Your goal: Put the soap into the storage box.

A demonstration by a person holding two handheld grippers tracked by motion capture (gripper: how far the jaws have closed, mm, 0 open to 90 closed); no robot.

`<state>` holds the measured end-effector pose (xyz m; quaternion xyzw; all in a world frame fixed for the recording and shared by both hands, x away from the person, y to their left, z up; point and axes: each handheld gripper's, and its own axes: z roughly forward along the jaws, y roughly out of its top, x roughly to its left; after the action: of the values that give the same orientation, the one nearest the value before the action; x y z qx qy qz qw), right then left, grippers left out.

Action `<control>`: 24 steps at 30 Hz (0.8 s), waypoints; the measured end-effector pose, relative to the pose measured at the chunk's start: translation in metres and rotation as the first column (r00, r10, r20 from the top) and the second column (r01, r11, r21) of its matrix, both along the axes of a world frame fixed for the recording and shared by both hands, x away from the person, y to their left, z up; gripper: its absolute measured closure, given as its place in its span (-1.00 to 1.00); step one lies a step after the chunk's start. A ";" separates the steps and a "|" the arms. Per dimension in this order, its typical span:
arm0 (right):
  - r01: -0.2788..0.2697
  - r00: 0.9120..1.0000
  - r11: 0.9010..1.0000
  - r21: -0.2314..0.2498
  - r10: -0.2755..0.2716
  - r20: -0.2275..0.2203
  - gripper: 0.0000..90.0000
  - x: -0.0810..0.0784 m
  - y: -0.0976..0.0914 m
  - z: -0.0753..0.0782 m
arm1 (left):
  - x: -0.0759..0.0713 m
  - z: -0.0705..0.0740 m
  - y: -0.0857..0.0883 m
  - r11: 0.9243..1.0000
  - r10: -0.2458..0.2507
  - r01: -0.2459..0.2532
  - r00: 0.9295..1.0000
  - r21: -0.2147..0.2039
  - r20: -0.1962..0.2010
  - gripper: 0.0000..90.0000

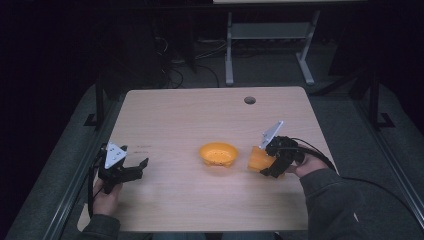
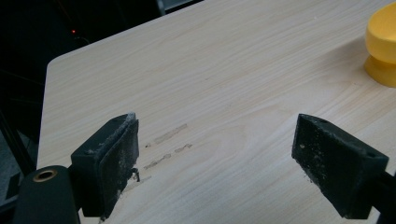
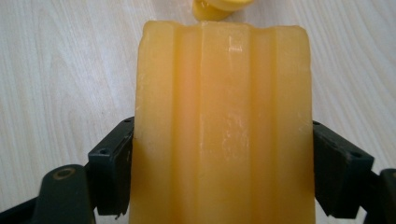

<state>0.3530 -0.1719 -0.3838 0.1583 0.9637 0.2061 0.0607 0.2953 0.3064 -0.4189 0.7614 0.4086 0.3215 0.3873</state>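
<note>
Right tool [image 1: 265,165] clamped on an orange ribbed cup [image 1: 259,159]; both jaws press its flanks, seen close in the right gripper view [image 3: 224,130]. In the high view the cup lies tilted, at about 4 o'clock of the desk's [image 1: 200,115] centre, just beside the orange bowl [image 1: 218,154], which sits at roughly 6 o'clock of centre. Whether cup and bowl touch: cannot tell. Left tool [image 1: 134,169] at 8 o'clock, well apart from the bowl, jaws spread wide over bare desk with nothing between them [image 2: 215,154]. Faint scuff marks [image 2: 168,142] on the wood just ahead of its left jaw. The bowl shows at 2 o'clock in the left gripper view [image 2: 380,42].
</note>
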 end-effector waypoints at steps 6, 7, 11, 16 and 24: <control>-0.014 1.000 1.000 0.000 0.014 0.001 -0.54 0.005 0.006 0.006 | 0.000 0.000 0.001 1.000 0.002 -0.002 1.000 -0.001 -0.003 -0.69; -0.021 1.000 1.000 -0.004 0.021 0.009 -0.54 0.006 0.007 0.007 | 0.000 0.000 0.000 1.000 0.003 -0.003 1.000 -0.003 -0.001 -0.69; -0.026 1.000 1.000 0.006 0.026 0.005 -0.54 0.010 0.012 0.010 | 0.000 0.001 0.001 1.000 0.003 -0.003 1.000 -0.002 0.000 -0.69; -0.037 0.999 0.999 -0.011 0.037 0.001 -0.54 0.015 0.019 0.011 | 0.000 0.001 0.001 1.000 0.003 -0.003 1.000 -0.007 0.002 -0.69; -0.056 0.998 0.998 -0.009 0.056 0.001 -0.54 0.022 0.029 0.016 | 0.001 0.001 0.001 1.000 0.006 -0.006 1.000 -0.010 0.003 -0.69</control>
<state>0.3754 -0.1428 -0.3674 0.1310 0.9687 0.2033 0.0562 0.2958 0.3078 -0.4184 0.7576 0.4120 0.3219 0.3908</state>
